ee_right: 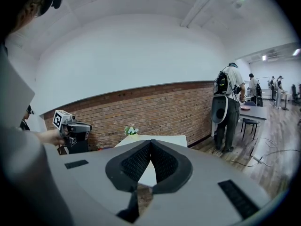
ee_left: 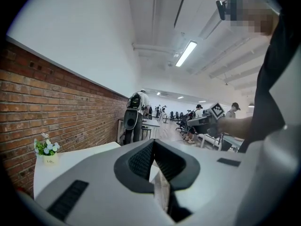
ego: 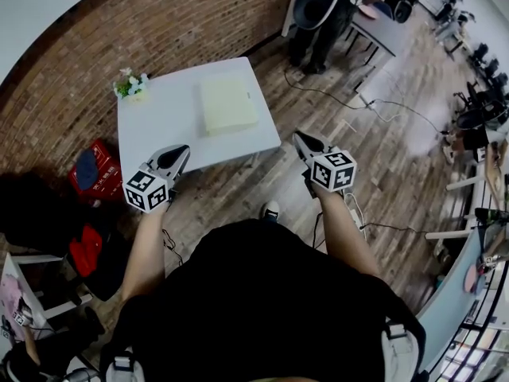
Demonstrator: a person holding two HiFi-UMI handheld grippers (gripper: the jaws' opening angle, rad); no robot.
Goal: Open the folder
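Note:
A pale yellow folder (ego: 228,103) lies closed and flat on the white table (ego: 159,126), toward its far right part. Both grippers hover short of the table's near edge, apart from the folder. My left gripper (ego: 182,150) points at the table's near side, its jaws pressed together with nothing between them (ee_left: 153,142). My right gripper (ego: 300,138) hangs over the wooden floor just right of the table's near corner, its jaws also meeting at the tips and empty (ee_right: 150,142). In both gripper views the jaws hide the folder.
A small pot of flowers (ego: 130,84) stands at the table's far left corner by the brick wall. A red crate (ego: 97,171) and bags sit on the floor at left. A person with a backpack (ego: 318,10) stands beyond the table. Cables (ego: 334,94) cross the floor.

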